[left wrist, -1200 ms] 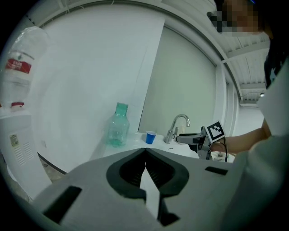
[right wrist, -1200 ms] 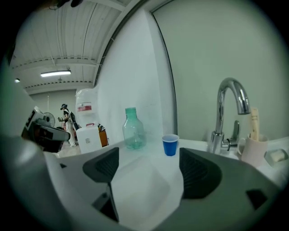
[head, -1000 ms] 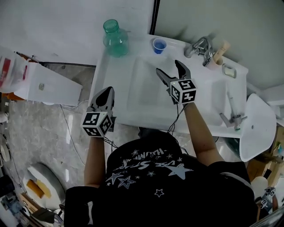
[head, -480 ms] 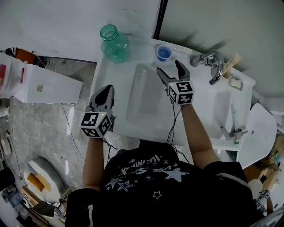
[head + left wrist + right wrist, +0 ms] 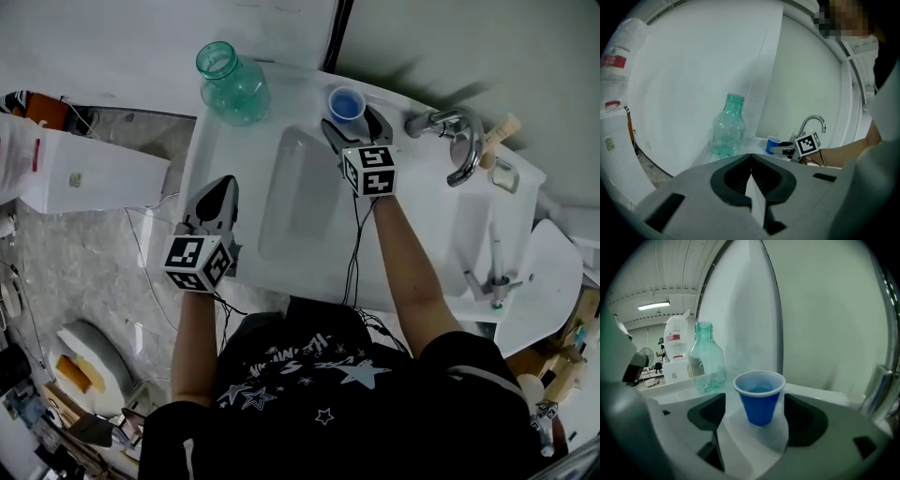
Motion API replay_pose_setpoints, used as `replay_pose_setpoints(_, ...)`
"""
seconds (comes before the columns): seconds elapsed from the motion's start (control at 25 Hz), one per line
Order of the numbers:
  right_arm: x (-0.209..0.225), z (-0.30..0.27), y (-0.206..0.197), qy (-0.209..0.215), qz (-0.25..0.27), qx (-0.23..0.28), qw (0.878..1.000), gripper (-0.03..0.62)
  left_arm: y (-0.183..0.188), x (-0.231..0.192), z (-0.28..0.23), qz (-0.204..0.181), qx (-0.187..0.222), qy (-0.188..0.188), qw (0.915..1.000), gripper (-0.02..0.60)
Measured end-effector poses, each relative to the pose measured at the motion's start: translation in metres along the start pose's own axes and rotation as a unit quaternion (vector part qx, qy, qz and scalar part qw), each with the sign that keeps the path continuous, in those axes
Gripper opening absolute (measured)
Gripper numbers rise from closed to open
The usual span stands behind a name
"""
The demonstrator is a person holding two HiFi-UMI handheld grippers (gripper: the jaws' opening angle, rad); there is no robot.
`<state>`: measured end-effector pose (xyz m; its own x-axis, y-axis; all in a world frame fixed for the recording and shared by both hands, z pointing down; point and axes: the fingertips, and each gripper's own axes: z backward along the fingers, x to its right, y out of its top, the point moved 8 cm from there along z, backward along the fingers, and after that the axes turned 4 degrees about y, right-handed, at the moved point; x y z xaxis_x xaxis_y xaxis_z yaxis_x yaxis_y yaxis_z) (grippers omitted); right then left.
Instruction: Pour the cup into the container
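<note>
A small blue cup [image 5: 347,102] with liquid in it stands on the back rim of the white sink [image 5: 217,141]. My right gripper [image 5: 352,120] is open, one jaw on each side of the cup. In the right gripper view the cup [image 5: 759,397] stands upright between the pads with a gap on both sides, untouched. A clear green bottle [image 5: 232,82] with an open neck stands at the sink's back left corner, and the bottle [image 5: 707,359] shows left of the cup. My left gripper [image 5: 223,186] hovers over the sink's left front edge, jaws shut and empty [image 5: 751,158].
A chrome faucet [image 5: 452,131] stands right of the cup. The sunken basin [image 5: 300,187] lies below my right gripper. A white box [image 5: 80,173] sits on the floor to the left, and a white curved fixture [image 5: 542,272] to the right.
My right gripper has moved forward across the basin until its jaws flank the blue cup. The left gripper has stayed in place.
</note>
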<state>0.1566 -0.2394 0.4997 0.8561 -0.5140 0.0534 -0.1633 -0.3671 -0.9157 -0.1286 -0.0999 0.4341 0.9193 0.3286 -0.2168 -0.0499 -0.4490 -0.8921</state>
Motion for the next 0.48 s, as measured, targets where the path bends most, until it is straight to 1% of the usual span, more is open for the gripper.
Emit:
replay_pose_setpoints(0.24, 0.004, -0.012, 0.002, -0.018, -0.012, 0.000, 1.000, 0.373, -0.006, 0.001, 0.003, 0.004, -0.006, 0.006, 1.0000, 0.011)
replay_pose_setpoints(0.48, 0.004, -0.021, 0.003, -0.018, 0.009, -0.005, 1.000, 0.348, -0.008, 0.000, 0.002, 0.006, -0.010, 0.013, 0.9998, 0.011)
